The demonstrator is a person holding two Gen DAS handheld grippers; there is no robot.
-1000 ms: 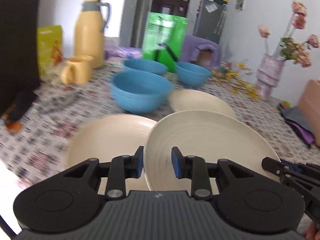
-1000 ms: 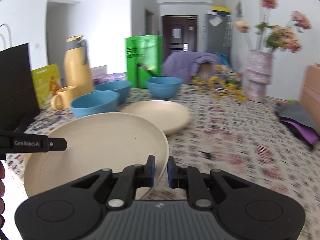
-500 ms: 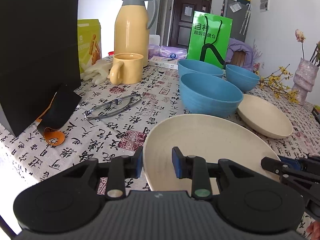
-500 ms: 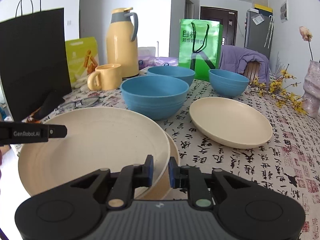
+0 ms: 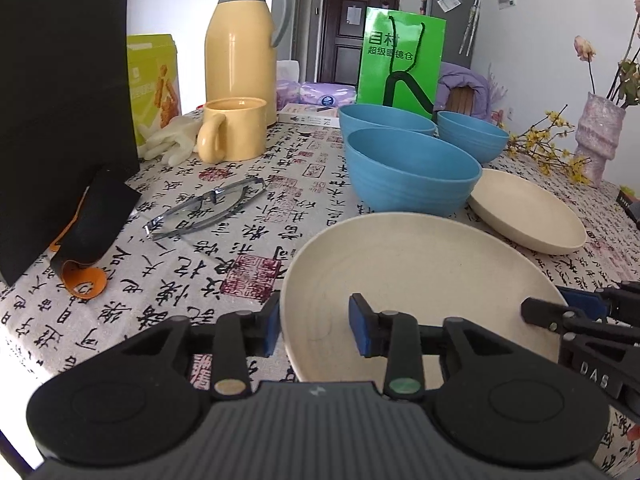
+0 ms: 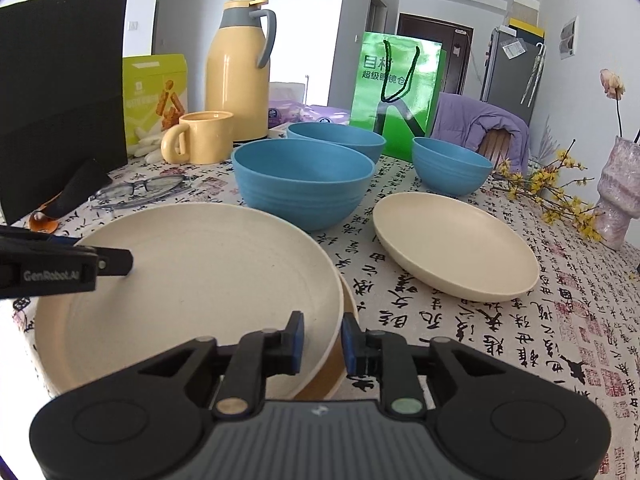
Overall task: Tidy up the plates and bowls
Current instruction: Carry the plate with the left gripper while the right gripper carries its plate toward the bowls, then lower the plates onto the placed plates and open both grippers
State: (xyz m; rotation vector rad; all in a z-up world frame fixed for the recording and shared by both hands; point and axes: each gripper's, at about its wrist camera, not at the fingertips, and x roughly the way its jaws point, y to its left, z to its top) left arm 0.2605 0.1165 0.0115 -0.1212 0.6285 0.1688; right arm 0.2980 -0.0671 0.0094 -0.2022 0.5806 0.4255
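cream plate (image 6: 192,280) stacked on another, blue bowls (image 6: 304,184) empty

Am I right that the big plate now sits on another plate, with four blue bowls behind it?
Not quite: there are three blue bowls, not four, as the right wrist view shows. The big plate does sit on another plate.

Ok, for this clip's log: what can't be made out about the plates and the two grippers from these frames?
- Lower plate: right wrist view shows only a rim sliver; the top plate covers the rest.
- Left wrist view: the lower plate is fully hidden under the top plate.
- Right gripper: the open fingers straddle the top plate's rim; contact is unclear.
- Left gripper: its own body hides the plate's near edge.
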